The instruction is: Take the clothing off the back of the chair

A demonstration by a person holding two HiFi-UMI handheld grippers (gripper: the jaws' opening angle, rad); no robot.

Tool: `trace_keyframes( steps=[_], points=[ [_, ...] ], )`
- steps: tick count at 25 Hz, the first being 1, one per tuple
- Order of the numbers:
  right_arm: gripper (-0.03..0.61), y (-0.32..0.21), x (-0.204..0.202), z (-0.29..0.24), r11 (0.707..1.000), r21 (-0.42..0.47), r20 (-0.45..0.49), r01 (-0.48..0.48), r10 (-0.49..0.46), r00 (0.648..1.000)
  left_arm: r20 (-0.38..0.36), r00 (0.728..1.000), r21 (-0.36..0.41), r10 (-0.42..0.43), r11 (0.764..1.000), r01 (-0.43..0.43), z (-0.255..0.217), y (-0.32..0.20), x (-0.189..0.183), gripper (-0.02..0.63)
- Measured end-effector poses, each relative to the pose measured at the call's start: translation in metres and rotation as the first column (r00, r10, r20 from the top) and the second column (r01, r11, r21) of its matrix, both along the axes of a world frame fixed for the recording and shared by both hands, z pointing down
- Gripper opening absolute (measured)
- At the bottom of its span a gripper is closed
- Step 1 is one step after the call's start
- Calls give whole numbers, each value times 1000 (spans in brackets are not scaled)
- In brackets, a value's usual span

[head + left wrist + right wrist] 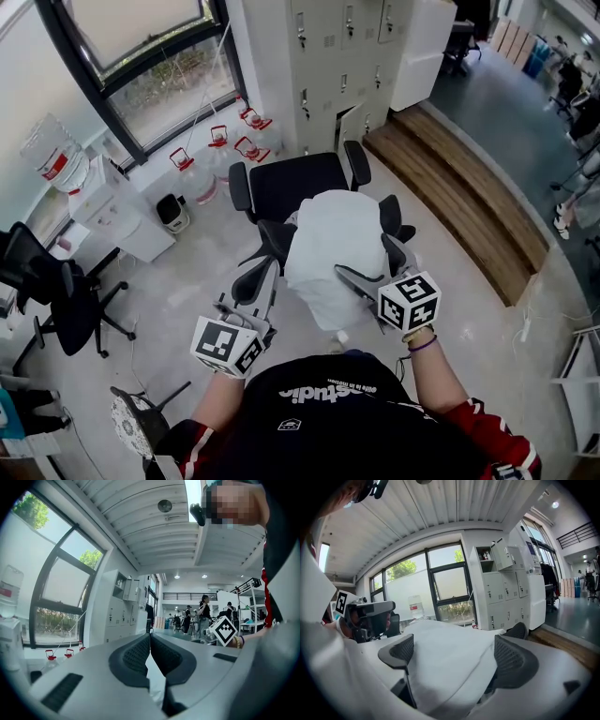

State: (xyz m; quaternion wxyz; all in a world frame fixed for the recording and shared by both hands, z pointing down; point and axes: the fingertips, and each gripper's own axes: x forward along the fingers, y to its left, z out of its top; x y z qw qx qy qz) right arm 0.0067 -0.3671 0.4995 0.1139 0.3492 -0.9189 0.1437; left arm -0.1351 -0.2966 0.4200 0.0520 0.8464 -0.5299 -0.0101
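White clothing [333, 248] hangs over the back of a black office chair [298, 186], just in front of me. My left gripper [281, 246] is at the garment's left edge. In the left gripper view its jaws [150, 641] are pressed together on a thin fold of the white cloth [154, 679]. My right gripper [364, 258] is at the garment's right side. In the right gripper view it [454, 651] stands open, with the white clothing [450, 660] lying broadly between its two pads.
A second black chair [52, 286] stands at the left. A water dispenser [112, 211], a small bin [172, 212] and water jugs [220, 141] line the window wall. Grey lockers [347, 56] and a wooden platform [459, 178] lie beyond. People stand far off.
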Motion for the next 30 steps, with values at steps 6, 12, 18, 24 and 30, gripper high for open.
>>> trace_keyframes(
  steps=[6, 12, 18, 24, 30],
  points=[
    [541, 2, -13, 5, 999, -9, -8, 42, -42, 999, 5, 1000, -4, -13, 1000, 13, 2, 0, -1, 26],
    [543, 8, -26, 8, 996, -22, -10, 87, -87, 996, 10, 1000, -2, -20, 1000, 20, 3, 0, 1, 26],
    [543, 12, -39, 12, 994, -6, -63, 107, -107, 992, 12, 1000, -6, -24, 1000, 24, 6, 2, -1, 26],
    [543, 22, -59, 18, 990, 29, -178, 138, -130, 975, 4, 1000, -10, -27, 1000, 27, 5, 4, -9, 26],
    [541, 19, -58, 24, 991, 49, -232, 125, -110, 966, 1, 999, -18, -33, 999, 33, 8, 4, -12, 26]
  ],
)
